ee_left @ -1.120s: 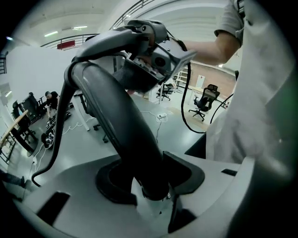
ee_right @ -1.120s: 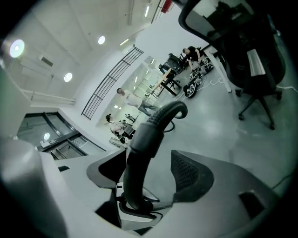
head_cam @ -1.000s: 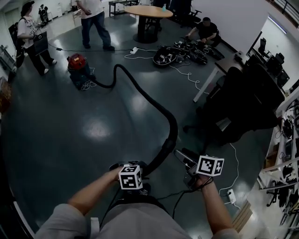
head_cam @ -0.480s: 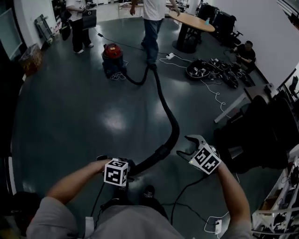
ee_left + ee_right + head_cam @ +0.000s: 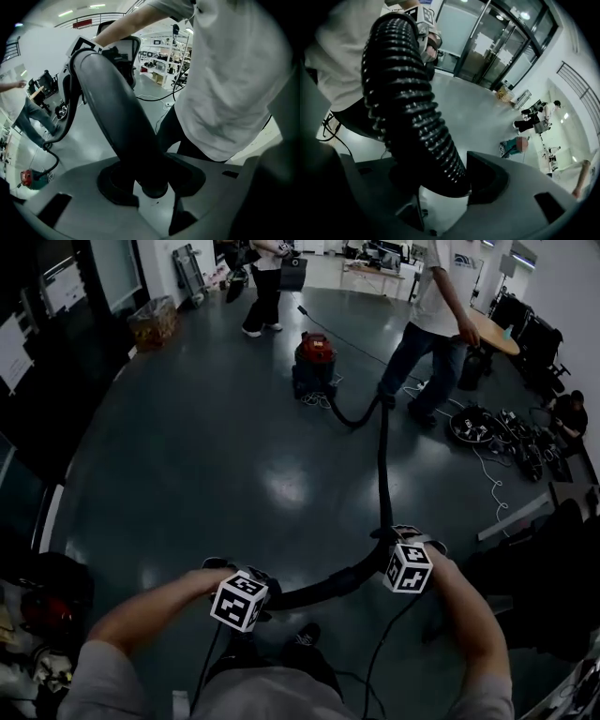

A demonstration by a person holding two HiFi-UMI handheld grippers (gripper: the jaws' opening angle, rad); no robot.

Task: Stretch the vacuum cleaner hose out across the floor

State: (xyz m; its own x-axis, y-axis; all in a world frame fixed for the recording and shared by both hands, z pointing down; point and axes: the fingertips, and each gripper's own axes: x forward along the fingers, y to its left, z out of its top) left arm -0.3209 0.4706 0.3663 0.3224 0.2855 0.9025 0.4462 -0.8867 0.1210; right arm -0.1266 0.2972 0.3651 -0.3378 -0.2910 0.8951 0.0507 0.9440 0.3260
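A red vacuum cleaner (image 5: 314,360) stands far back on the floor. Its black ribbed hose (image 5: 383,474) runs almost straight toward me, then bends left at my hands. My right gripper (image 5: 394,542) sits over that bend. Its jaws have just been closing, and in the right gripper view the ribbed hose (image 5: 403,108) fills the right gripper (image 5: 440,187) from jaw to jaw. My left gripper (image 5: 267,596) is shut on the smooth end tube (image 5: 117,117), which rises out of the left gripper (image 5: 152,187). The hose is off the floor between my hands.
A person (image 5: 436,324) stands right beside the hose near the vacuum, and another (image 5: 267,282) walks behind it. A round table (image 5: 492,334), a heap of cables and gear (image 5: 497,432) and a seated person (image 5: 567,413) lie at the right. Dark furniture (image 5: 562,568) is close on my right.
My right gripper has rolled over and dropped from beside the hose onto it. The left gripper kept its hold and shifted sideways. The hose now lies straighter toward the vacuum.
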